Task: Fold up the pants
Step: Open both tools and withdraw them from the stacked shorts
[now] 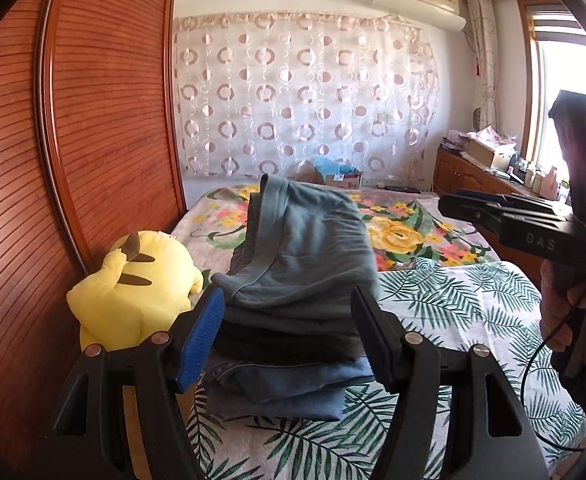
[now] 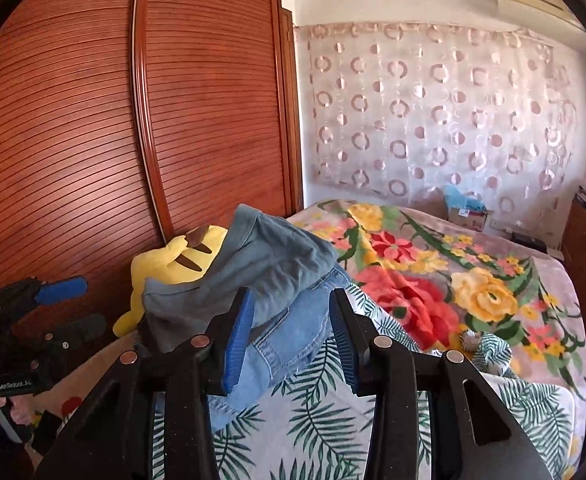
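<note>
Left wrist view, grey-green pants (image 1: 305, 240) folded, topping stacked pile.

My right tongs (image 2: 291, 340) stand apart, empty, before the stacked pants (image 2: 269, 276) on the bed (image 2: 493, 280).

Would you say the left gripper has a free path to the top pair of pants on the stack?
Probably yes: the left gripper is open, facing the stack, and nothing lies between its fingers and the top pants.
</note>
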Tool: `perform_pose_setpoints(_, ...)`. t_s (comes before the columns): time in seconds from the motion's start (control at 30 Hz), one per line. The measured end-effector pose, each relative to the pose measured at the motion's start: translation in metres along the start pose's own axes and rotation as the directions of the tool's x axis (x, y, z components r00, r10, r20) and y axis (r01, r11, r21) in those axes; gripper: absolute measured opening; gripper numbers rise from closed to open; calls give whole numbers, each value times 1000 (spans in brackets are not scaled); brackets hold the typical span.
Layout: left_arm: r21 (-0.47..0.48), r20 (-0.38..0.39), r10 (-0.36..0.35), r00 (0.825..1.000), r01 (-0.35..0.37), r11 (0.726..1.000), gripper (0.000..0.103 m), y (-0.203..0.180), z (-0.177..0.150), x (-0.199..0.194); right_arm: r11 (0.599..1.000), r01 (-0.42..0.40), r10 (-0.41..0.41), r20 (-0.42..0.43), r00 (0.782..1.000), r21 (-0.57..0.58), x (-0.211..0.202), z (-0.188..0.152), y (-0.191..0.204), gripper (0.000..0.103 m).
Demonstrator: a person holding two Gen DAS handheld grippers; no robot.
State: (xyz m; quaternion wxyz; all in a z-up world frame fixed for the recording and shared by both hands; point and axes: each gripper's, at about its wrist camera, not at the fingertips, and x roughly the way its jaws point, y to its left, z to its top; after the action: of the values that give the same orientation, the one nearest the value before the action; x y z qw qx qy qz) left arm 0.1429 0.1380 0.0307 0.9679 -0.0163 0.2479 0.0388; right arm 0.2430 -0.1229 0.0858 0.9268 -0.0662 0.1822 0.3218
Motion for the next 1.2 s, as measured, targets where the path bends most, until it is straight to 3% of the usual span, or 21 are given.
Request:
perform_pose_setpoints(0.07,4,7,-3,1000,3,1000,68,-1,0,-6,1000,3,-3,7,1000,-1,-8,-4,3,43)
perform_pose_setpoints(0.13,4,21,-8,1000,8,1000,79,-2,0,-13,1000,8,-8,14,1000,-2,-17,-9,6,44)
perform_pose_setpoints(0.37,20,32,-31,999,30,999,83,-9,1,-33,1000,16,-16,36,999,2,-42,-21,13,46)
perform_pose_setpoints(0.4,23,31,-33,999,32,999,86,-10,1,-35,1000,19,-19,40,999,2,-46,-22,13,47)
perform_pose_setpoints(0.43,21,30,-33,999,32,999,97,-11,1,-38,1000,21,-21,44,999,4,-50,-24,14,49)
perform_pose_setpoints(0.5,15,51,-40,998,40,999,103,-12,0,-45,1000,22,-22,51,998,8,-55,-28,15,51)
perform_pose_setpoints(0.9,11,51,-4,999,3,1000,103,-14,-5,-59,999,31,-32,62,998,22,-77,-44,25,57)
perform_pose_setpoints(0.97,6,43,-23,999,23,1000,103,-13,-9,-60,999,37,-39,58,998,28,-78,-47,26,59)
perform_pose_setpoints(1.2,7,23,-35,999,35,999,103,-20,-19,-58,996,70,-72,47,996,50,-85,-58,32,71)
